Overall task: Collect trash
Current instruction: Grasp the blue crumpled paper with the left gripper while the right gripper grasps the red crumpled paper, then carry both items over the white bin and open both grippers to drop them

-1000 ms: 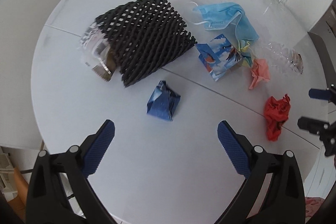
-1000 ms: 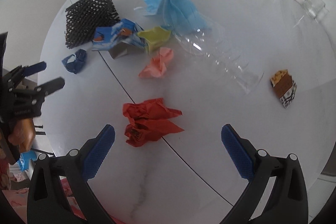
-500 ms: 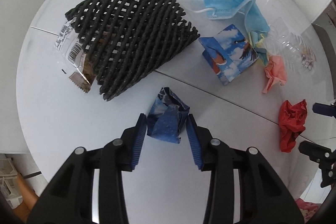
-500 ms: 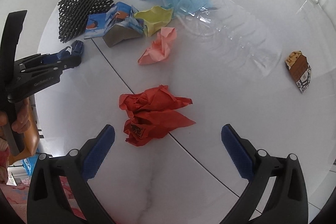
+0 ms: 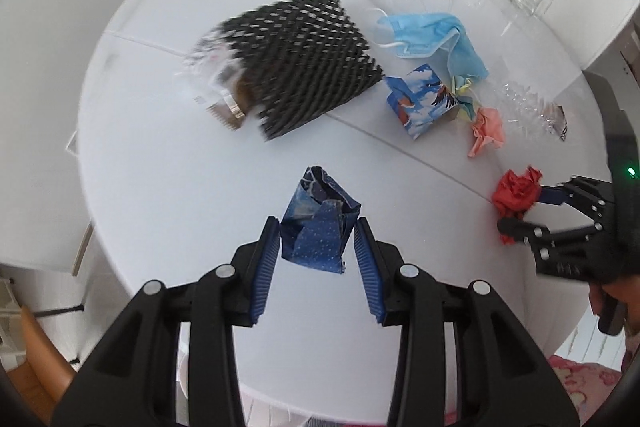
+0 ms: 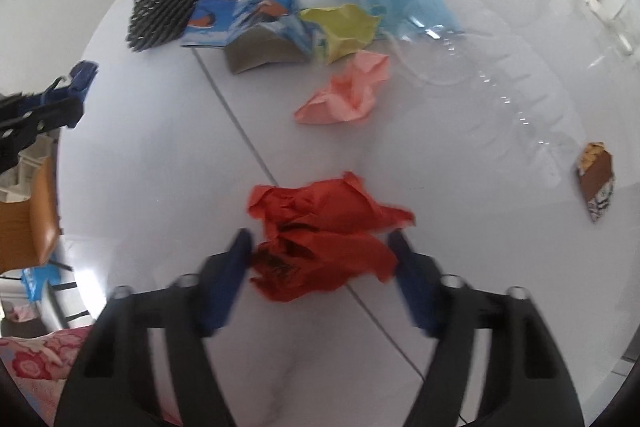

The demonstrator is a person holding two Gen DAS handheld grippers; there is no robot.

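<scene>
Round white marble table [image 5: 200, 187], trash-strewn

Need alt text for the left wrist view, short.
The left gripper clamps a crumpled dark blue wrapper above a round white table. Beyond lie black mesh, a blue mask and pink paper; at right, the right gripper closes around red paper.

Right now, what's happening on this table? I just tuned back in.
Trash pickup is under way on the round white table. The left gripper is shut on a crumpled dark blue wrapper. The right gripper brackets a red paper ball, though blur hides whether it has gripped. The black mesh, blue face mask, printed carton, pink paper, clear bottle and snack wrapper lie uncollected.
</scene>
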